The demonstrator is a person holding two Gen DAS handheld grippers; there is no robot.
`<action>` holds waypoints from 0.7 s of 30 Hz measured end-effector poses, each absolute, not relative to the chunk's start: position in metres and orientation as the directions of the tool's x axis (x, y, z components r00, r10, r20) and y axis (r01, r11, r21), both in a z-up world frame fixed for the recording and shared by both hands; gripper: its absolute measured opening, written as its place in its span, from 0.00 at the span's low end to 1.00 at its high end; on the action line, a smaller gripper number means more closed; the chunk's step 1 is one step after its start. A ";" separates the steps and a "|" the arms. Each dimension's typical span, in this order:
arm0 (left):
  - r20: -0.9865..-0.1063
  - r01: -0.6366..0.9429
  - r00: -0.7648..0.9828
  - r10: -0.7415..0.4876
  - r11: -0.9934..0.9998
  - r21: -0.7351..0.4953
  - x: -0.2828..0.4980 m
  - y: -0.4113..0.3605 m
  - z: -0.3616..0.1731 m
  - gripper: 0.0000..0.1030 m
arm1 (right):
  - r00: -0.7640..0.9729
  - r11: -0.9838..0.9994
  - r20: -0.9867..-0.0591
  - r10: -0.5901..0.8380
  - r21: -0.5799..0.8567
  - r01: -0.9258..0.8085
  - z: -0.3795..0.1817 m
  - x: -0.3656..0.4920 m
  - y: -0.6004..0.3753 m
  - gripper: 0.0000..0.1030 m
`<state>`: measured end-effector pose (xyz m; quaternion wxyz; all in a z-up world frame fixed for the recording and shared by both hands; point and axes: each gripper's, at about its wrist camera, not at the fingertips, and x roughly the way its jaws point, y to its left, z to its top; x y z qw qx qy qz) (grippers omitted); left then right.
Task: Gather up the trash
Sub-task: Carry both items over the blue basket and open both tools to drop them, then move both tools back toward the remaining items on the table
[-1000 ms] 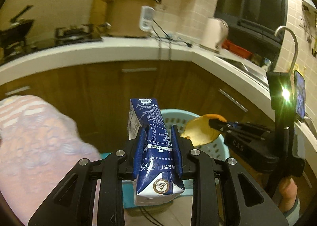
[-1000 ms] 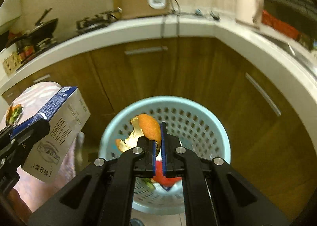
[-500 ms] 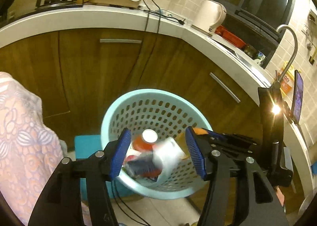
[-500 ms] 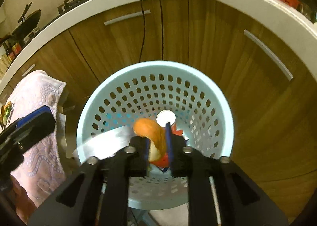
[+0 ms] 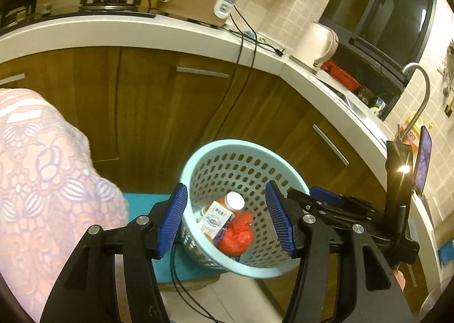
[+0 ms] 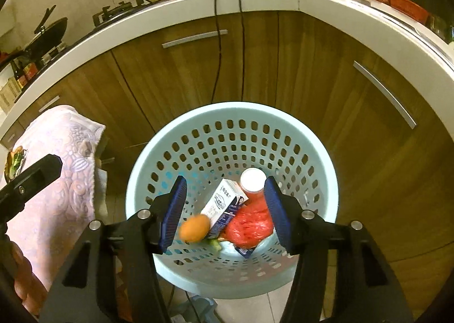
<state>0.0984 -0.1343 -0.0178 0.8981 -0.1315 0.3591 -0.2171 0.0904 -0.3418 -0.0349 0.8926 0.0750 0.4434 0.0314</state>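
A pale blue perforated basket (image 5: 227, 164) stands on the floor in front of the wooden cabinets. Inside it lie a blue-and-white milk carton (image 5: 218, 218), a red plastic bag (image 5: 237, 233) and a white-capped bottle (image 5: 235, 200). My left gripper (image 5: 226, 189) hangs open above the basket with nothing between its pads. My right gripper (image 6: 225, 182) is over the basket rim (image 6: 232, 106), its jaws opening. A blurred piece of orange peel (image 6: 195, 228) drops free beside its left pad, next to the carton (image 6: 224, 206). The right gripper (image 5: 309, 195) also shows side-on in the left wrist view.
A pink lace cloth (image 5: 42, 181) covers something at the left. A white counter (image 6: 326, 2) curves over wooden cabinet doors (image 6: 184, 73), with black cables (image 6: 218, 48) hanging down them. A teal block (image 5: 142, 204) sits beside the basket. A phone on a mount (image 5: 424, 164) stands at the right.
The left gripper let go of the milk carton, which fell into the basket. The right gripper opened and the orange peel is falling. Both views tipped down toward the basket.
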 end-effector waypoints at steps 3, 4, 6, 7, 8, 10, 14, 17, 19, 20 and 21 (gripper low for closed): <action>-0.572 0.283 0.669 -0.475 0.874 -0.395 0.092 -0.121 -0.011 0.54 | 0.624 0.987 -0.769 0.137 0.162 -0.017 -0.025 0.088 -0.330 0.52; -0.564 0.275 0.680 -0.469 0.876 -0.397 0.089 -0.114 -0.008 0.54 | 0.630 0.986 -0.764 0.142 0.162 -0.026 -0.022 0.088 -0.327 0.52; -0.550 0.263 0.697 -0.460 0.877 -0.402 0.085 -0.102 -0.002 0.54 | 0.650 0.986 -0.744 0.156 0.161 -0.053 -0.011 0.085 -0.314 0.52; -0.542 0.256 0.707 -0.454 0.879 -0.402 0.083 -0.097 0.002 0.54 | 0.659 0.985 -0.734 0.164 0.160 -0.067 -0.007 0.084 -0.309 0.52; -0.532 0.248 0.720 -0.445 0.882 -0.401 0.079 -0.089 0.006 0.54 | 0.672 0.983 -0.720 0.176 0.159 -0.087 0.000 0.083 -0.301 0.52; -0.517 0.230 0.745 -0.422 0.890 -0.395 0.073 -0.073 0.013 0.54 | 0.689 0.981 -0.698 0.195 0.156 -0.119 0.010 0.081 -0.287 0.52; -0.483 0.175 0.794 -0.369 0.900 -0.399 0.058 -0.034 0.027 0.54 | 0.719 0.967 -0.647 0.254 0.157 -0.201 0.033 0.077 -0.250 0.52; -0.466 0.122 0.827 -0.315 0.909 -0.399 0.047 -0.002 0.036 0.54 | 0.724 0.953 -0.621 0.300 0.156 -0.261 0.044 0.076 -0.221 0.52; -0.456 0.085 0.846 -0.277 0.914 -0.396 0.040 0.018 0.041 0.54 | 0.724 0.941 -0.605 0.331 0.157 -0.299 0.050 0.076 -0.203 0.52; -0.453 0.061 0.856 -0.251 0.917 -0.393 0.035 0.031 0.044 0.54 | 0.723 0.934 -0.598 0.347 0.154 -0.322 0.054 0.075 -0.190 0.52; -0.451 0.045 0.861 -0.235 0.919 -0.392 0.033 0.039 0.047 0.54 | 0.721 0.928 -0.593 0.359 0.150 -0.340 0.057 0.075 -0.179 0.52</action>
